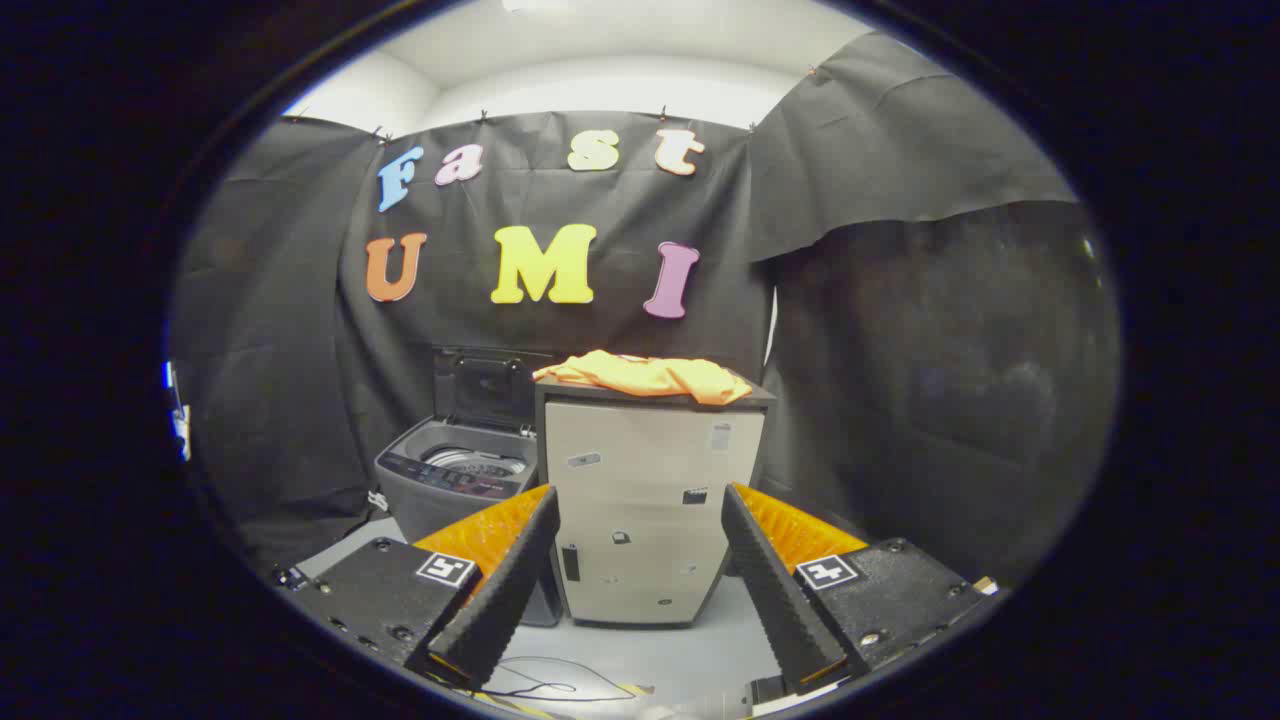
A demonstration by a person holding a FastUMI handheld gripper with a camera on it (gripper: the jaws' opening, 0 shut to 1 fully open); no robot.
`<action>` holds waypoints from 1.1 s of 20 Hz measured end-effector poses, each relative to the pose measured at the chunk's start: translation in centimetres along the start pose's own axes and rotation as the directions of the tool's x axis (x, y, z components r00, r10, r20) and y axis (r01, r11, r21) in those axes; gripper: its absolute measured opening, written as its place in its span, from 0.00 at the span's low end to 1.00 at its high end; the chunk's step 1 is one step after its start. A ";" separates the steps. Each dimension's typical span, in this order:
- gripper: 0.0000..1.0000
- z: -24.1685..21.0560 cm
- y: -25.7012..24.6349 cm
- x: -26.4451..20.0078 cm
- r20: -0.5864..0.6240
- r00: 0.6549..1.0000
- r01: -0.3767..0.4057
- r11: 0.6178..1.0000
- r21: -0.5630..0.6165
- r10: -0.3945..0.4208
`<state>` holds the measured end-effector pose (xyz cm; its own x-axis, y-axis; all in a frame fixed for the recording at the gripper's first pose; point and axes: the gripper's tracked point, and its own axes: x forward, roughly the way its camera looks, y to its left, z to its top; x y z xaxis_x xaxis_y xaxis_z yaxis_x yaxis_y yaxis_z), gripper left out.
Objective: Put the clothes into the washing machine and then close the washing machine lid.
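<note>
Your gripper [640, 590] is spread wide, empty, well short of the orange shirt [645, 377] on the cabinet [645, 500]. Pinch only a loose fold and it may slip before reaching the open washing machine [465, 475].

Washer [455, 480]: right side hidden behind cabinet [645, 500], base hidden by left finger [500, 585]. Drum inside too small to tell. Labels on cabinet front too small to tell. Clothes [645, 375]: far side hidden.
</note>
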<state>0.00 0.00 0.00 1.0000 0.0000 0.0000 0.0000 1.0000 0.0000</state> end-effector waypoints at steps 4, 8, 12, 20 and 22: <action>1.00 0.4 0.6 -0.1 0.003 1.000 -0.013 1.000 0.002 0.013; 1.00 0.2 2.3 0.2 -0.005 0.999 -0.038 0.999 -0.016 0.037; 1.00 1.0 2.9 0.2 0.005 0.999 -0.042 0.999 -0.006 0.042; 1.00 1.3 4.0 0.5 -0.001 0.999 -0.043 0.999 -0.010 0.043; 1.00 2.0 4.0 0.5 0.004 1.000 -0.031 0.999 -0.020 0.031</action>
<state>0.48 3.96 2.03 0.9995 0.0313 0.0042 -0.0312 0.9993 -0.0201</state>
